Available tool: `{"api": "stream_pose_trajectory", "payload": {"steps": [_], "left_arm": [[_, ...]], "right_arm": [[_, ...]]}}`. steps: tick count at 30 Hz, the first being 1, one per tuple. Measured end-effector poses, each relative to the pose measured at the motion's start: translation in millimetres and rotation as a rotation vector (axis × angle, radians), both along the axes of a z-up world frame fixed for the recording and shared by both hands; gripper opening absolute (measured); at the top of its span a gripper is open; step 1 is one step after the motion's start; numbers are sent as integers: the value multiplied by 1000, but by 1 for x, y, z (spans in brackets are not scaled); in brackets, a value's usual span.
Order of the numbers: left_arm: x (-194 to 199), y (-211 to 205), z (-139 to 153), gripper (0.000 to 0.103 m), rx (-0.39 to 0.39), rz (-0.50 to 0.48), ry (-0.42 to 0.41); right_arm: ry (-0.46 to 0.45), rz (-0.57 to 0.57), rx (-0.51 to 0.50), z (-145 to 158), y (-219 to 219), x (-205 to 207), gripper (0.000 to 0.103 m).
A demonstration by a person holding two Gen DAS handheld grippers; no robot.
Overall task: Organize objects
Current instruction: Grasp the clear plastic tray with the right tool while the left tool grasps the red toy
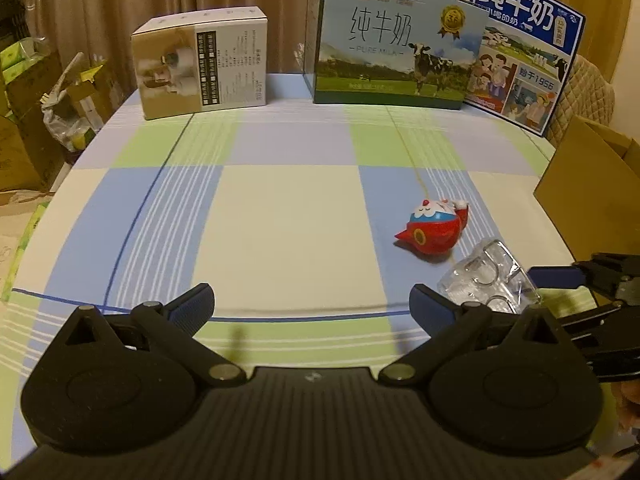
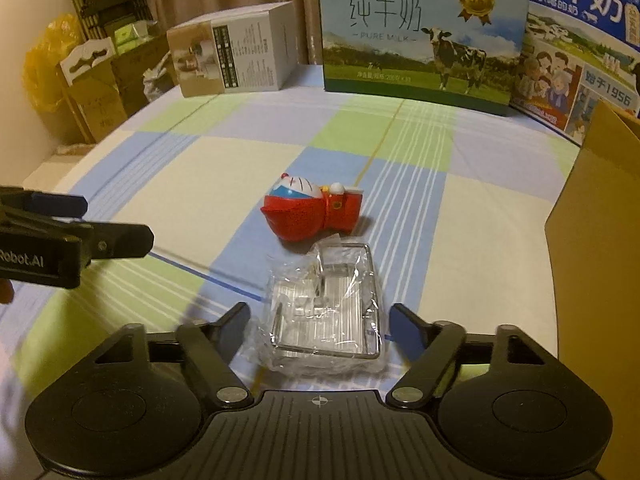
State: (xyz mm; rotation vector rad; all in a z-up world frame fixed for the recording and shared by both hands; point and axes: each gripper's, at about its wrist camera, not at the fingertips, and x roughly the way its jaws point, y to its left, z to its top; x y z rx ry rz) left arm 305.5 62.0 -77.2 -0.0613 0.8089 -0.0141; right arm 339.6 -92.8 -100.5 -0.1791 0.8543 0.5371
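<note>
From the left wrist view, the left gripper [image 1: 312,300] has its fingers wide apart with nothing between them, above the near part of the checked table [image 1: 280,208]. The clear plastic tray [image 1: 490,280] is partly hidden behind the right finger, and its see-through wrap makes its shape hard to read. Just past it lies the red toy [image 1: 434,232] on its side, white face up. Only the tip of the right gripper [image 1: 560,276] shows at the right edge. The brown box [image 1: 592,200] is cut off at the right edge too. The middle and left of the table are open cloth. Along the far edge stand a small carton [image 1: 200,64] and two milk boxes [image 1: 400,40].

From the right wrist view, the right gripper [image 2: 318,320] is spread apart, with the tray [image 2: 328,312] lying between its fingers. I cannot tell if they touch it. The toy [image 2: 312,212] almost touches the tray's far end. The left gripper [image 2: 80,220] is cut off at the left side. The brown box [image 2: 596,240] fills the right edge.
</note>
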Motion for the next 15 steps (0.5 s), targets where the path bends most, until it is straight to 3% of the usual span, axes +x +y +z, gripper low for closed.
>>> {"api": "stream_pose_trajectory", "payload": {"steps": [4,15], "left_arm": [[1,0,-2,102,-2,-2,5],[3,-7,0,102,-6,-56,-11]], "right_arm": [[0,-5,-22,0,1,-1,53],[-27,-179,14,24,-25,4,51]]}}
